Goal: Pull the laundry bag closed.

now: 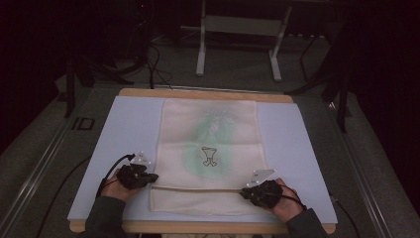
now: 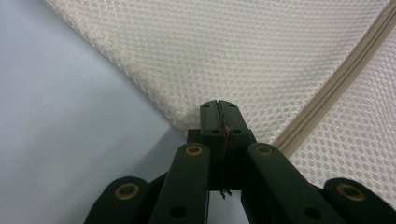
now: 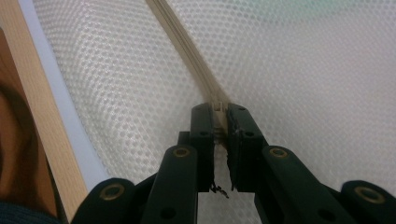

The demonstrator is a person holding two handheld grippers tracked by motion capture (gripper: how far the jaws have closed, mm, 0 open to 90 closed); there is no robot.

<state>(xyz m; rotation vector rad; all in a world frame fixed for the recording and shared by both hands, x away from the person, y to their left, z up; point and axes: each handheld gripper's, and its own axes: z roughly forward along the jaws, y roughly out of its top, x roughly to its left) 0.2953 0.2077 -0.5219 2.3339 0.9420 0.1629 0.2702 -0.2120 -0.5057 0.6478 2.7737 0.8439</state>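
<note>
I see a cream mesh bag (image 1: 208, 153) lying flat on the pale blue mat (image 1: 129, 129), long side running away from me, green garment with a small printed figure showing through the mesh. A zipper (image 1: 198, 189) crosses the bag near its near end. My left gripper (image 1: 148, 177) sits at the bag's left edge, at the zipper's left end; in the left gripper view its jaws are clenched together with the mesh edge (image 2: 187, 70) pinched at the tips, zipper (image 2: 336, 79) just beside them. My right gripper (image 1: 246, 193) is at the zipper's right end; in the right gripper view the jaws are clamped on the zipper (image 3: 187, 46) end, tape caught between them. Wooden table edge (image 3: 32, 116) off to that view's left.
</note>
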